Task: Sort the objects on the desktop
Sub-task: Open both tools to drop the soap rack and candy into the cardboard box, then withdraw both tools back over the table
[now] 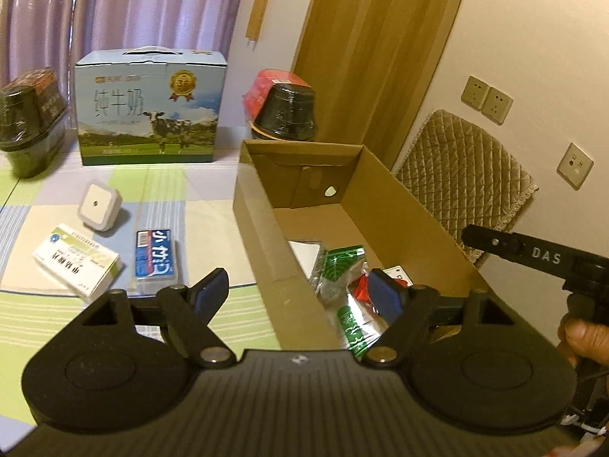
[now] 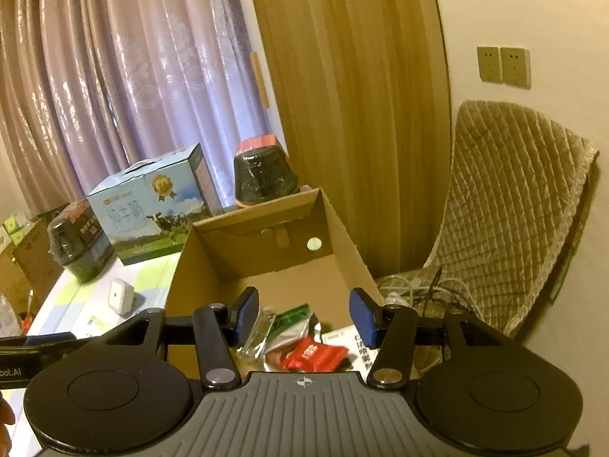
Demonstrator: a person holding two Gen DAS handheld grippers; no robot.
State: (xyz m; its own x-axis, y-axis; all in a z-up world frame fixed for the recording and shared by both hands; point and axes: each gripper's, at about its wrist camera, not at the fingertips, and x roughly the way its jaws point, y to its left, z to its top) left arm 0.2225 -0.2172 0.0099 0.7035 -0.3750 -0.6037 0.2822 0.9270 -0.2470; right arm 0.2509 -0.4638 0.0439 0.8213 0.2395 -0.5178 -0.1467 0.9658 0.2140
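Both my tools, left (image 1: 298,291) and right (image 2: 302,318), gape empty over the box (image 1: 266,228); next, the blue packet (image 1: 157,253) to my left tool's left.

So the surface (image 1: 182,186) has a checked cloth in pale green, lilac and cream. Along the far edge there's a blue milk carton box (image 1: 150,108) with a cow on it, a dark wrapped tub (image 1: 28,114) off toward the far left corner, and another dark tub with a red lid (image 1: 285,108) further right. An open cardboard box (image 1: 262,236) takes up the right side, running from that red-lidded tub toward the near edge. Left of it, lying flat: a small white square plug-in thing (image 1: 99,205), a white and green medicine box (image 1: 78,261), and just beside that a blue packet (image 1: 157,254).
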